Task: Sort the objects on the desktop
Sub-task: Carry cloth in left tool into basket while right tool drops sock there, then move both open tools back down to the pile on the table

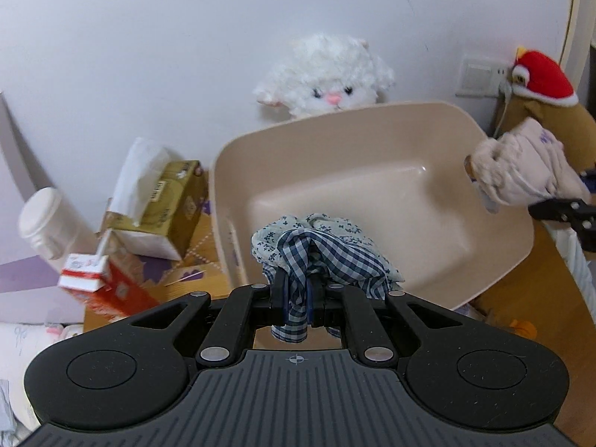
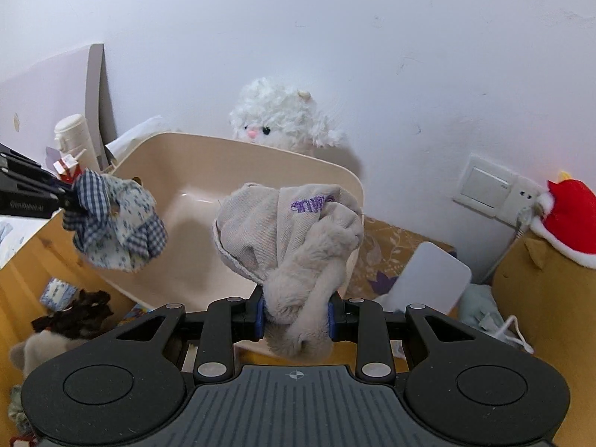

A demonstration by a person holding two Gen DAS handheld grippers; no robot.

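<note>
My left gripper (image 1: 298, 290) is shut on a blue checked and flowered cloth bundle (image 1: 320, 249), held in the air just in front of a beige plastic basin (image 1: 372, 141). The same bundle (image 2: 115, 223) shows at the left in the right wrist view. My right gripper (image 2: 296, 316) is shut on a beige fluffy garment with purple lettering (image 2: 294, 238), held above the basin's (image 2: 208, 156) near rim. That garment (image 1: 521, 167) hangs at the basin's right edge in the left wrist view. The basin looks empty inside.
A white plush lamb (image 1: 327, 78) sits behind the basin against the wall. A tissue box (image 1: 164, 205), white bottle (image 1: 48, 219) and red-white carton (image 1: 93, 279) stand left. A red-hatted plush (image 2: 566, 216) and wall switch (image 2: 484, 186) are right. Dark scrunchie (image 2: 74, 313) lies on the wooden desk.
</note>
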